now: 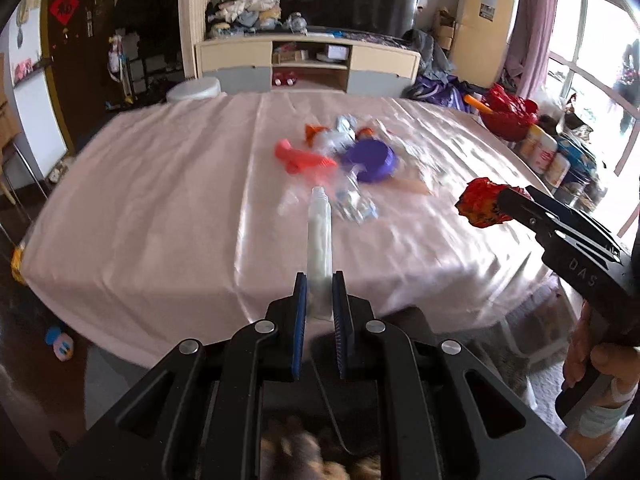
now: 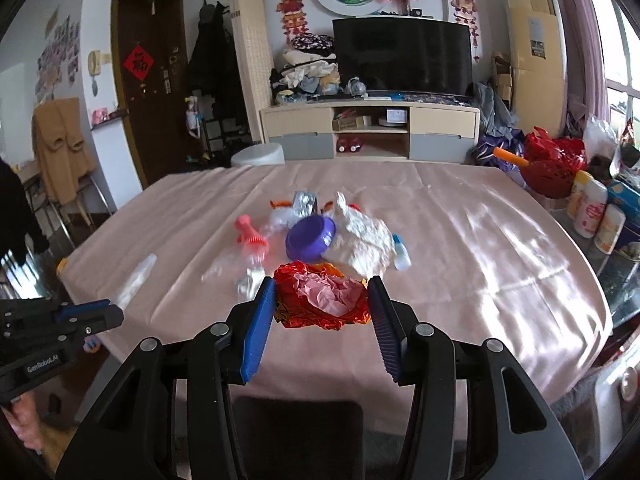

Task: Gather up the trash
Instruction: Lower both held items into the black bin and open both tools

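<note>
left gripper (image 1: 320, 292) pinches a light, stiff plastic tube (image 1: 319, 232) near its base; right gripper (image 2: 322, 300) squeezes a soft crumpled red wrapper (image 2: 322, 296) over the desk (image 2: 480, 264).

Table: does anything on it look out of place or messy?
Yes. On the cloth, litter lies heaped mid-table: a purple bowl on its side, white crumpled paper, a pink brush, a small bottle lying down.

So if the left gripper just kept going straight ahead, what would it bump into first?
Probably the crumpled clear plastic on the table's pink cloth. The left gripper holds a pale tube that sticks out in front, so the tube's tip would touch first; depth is unclear.
</note>
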Motion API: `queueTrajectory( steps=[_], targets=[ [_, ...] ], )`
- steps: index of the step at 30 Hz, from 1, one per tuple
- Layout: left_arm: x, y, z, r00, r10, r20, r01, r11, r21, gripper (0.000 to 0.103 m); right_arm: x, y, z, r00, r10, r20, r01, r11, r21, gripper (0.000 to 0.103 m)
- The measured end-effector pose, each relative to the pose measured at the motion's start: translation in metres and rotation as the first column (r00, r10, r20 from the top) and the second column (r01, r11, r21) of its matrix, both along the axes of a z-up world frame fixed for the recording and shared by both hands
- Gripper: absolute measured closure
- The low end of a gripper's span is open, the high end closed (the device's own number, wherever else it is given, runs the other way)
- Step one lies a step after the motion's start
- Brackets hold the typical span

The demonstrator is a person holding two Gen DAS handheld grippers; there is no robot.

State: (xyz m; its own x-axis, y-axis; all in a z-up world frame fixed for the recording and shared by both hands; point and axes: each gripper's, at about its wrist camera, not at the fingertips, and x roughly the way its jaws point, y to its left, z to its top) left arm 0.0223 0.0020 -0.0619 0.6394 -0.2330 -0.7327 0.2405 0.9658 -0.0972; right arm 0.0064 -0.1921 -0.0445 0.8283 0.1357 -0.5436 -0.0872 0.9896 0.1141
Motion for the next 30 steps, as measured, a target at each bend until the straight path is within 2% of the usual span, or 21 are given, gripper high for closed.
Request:
queueTrajectory(
  steps=[7,11,17,21,25,27,28,30],
  targets=[
    [-0.02,-0.017,-0.046,0.992,-0.024,-0.127,0.019,0.999,-0.042,0.092,-0.014,-0.007,-0.043,0.989,0.015,-0.146,-0.009,0.999,0.045,0.054],
    [-0.029,-0.034,-0.085,0.974,-0.069,-0.215,0.059,0.997,-0.052,0.092,-0.017,-0.006,-0.077,0.971,0.017,-0.238,-0.004,0.999,0.054,0.054],
    [-0.032,-0.042,-0.128,0.951,-0.086,-0.296,0.075,0.996,-0.046,0.092,-0.015,-0.003,-0.117,0.943,-0.006,-0.332,0.026,0.998,0.054,0.054],
    [-0.026,-0.04,-0.144,0.949,-0.068,-0.307,0.062,0.998,-0.029,0.092,-0.011,0.0,-0.137,0.927,-0.008,-0.376,0.033,0.998,0.059,0.053],
    [-0.025,-0.038,-0.145,0.946,-0.072,-0.317,0.066,0.997,-0.029,0.091,-0.006,0.004,-0.142,0.921,0.001,-0.39,0.031,0.997,0.077,0.051],
    [-0.025,-0.038,-0.145,0.947,-0.07,-0.314,0.066,0.998,-0.024,0.088,-0.004,0.005,-0.142,0.921,0.004,-0.39,0.03,0.996,0.082,0.048],
    [-0.024,-0.039,-0.145,0.947,-0.069,-0.313,0.065,0.998,-0.023,0.082,-0.003,0.005,-0.142,0.921,0.004,-0.389,0.031,0.996,0.083,0.047],
    [-0.022,-0.039,-0.144,0.947,-0.067,-0.313,0.063,0.998,-0.021,0.076,-0.002,0.004,-0.141,0.923,-0.001,-0.384,0.037,0.996,0.084,0.035]
  ],
)
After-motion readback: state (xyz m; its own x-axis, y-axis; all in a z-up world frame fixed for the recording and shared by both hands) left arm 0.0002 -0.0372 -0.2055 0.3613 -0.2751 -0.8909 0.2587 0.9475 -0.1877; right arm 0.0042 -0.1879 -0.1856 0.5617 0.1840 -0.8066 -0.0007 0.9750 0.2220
